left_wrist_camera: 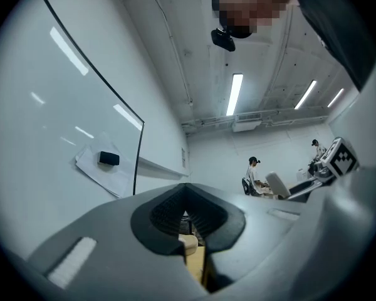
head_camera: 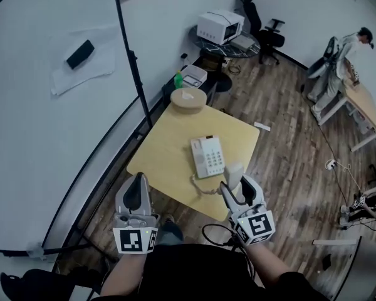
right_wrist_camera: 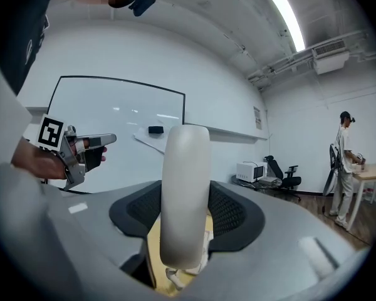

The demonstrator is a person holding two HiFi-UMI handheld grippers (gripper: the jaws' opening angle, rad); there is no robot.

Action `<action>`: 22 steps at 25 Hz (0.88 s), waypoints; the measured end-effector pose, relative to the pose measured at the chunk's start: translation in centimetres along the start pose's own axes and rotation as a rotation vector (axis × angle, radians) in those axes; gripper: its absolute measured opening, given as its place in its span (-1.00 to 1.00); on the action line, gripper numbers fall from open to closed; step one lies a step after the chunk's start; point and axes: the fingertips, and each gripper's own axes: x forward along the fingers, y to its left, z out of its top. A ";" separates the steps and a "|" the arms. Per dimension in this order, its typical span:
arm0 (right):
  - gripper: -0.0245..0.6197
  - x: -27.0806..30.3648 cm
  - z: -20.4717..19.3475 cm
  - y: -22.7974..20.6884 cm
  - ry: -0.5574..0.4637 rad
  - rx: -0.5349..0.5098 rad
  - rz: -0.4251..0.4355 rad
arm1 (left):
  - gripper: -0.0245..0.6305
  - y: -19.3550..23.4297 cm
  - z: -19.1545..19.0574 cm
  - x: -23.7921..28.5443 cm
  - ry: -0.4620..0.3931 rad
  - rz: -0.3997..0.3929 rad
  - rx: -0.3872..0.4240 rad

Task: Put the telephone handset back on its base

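A beige telephone base [head_camera: 207, 157] lies on the yellow wooden table [head_camera: 169, 144], its handset cradle bare. My right gripper [head_camera: 233, 184] is shut on the beige handset [head_camera: 234, 172], holding it upright above the table's near right edge, just right of the base. A coiled cord [head_camera: 203, 187] runs from the handset toward the base. In the right gripper view the handset [right_wrist_camera: 185, 193] stands upright between the black pads [right_wrist_camera: 229, 211]. My left gripper [head_camera: 138, 190] hovers at the table's near left corner, jaws together, nothing in them [left_wrist_camera: 189, 229].
A round beige box [head_camera: 188, 99] sits at the table's far edge, with a green bottle [head_camera: 178, 79] behind it. A whiteboard [head_camera: 44, 118] on a black stand runs along the left. A microwave [head_camera: 220, 26], an office chair [head_camera: 271, 34] and a person [head_camera: 343, 54] are at the back.
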 end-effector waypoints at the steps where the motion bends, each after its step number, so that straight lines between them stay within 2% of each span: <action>1: -0.20 0.9 0.0 0.0 0.008 -0.002 -0.008 | -0.93 0.7 -0.3 0.8 0.001 -0.007 -0.003; 8: -0.20 7.2 -0.4 -0.7 0.075 -0.009 -0.078 | -0.93 5.5 -3.1 6.8 0.008 -0.056 -0.049; 13: -0.20 10.8 -1.9 -1.7 0.131 -0.003 -0.127 | -0.93 7.5 -5.2 10.1 0.019 -0.100 -0.088; 22: -0.20 16.8 -7.1 -3.7 0.263 -0.004 -0.117 | -0.93 8.2 -9.3 12.6 0.072 -0.137 -0.124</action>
